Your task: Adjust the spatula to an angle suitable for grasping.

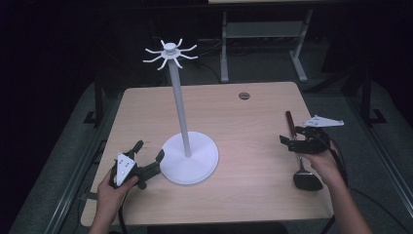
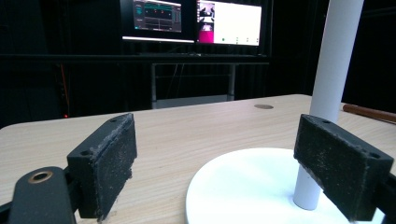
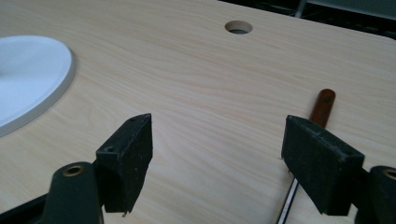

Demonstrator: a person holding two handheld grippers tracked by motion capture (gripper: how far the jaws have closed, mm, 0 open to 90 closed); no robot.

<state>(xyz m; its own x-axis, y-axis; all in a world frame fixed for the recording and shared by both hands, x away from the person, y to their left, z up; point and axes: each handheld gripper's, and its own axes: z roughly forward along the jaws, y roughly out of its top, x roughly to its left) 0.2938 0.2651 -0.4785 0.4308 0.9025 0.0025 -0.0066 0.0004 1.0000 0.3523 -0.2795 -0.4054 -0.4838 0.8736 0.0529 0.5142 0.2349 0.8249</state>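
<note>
I lower my right tool (image 1: 292,142), jaws apart, squarely astride the ladle (image 1: 301,158) handle; left tool (image 1: 149,157) apart beside the stand (image 1: 187,156).

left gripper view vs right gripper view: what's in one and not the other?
The left gripper view alone has the stand's white pole, lit monitors beyond the table, and the left hand-held gripper, jaws open beside the base. The right gripper view alone has the utensil's thin metal shaft below its handle, and the right hand-held gripper, jaws open above it. Shared: the white round base, the wooden table with its cable hole, and the reddish-brown handle.
</note>
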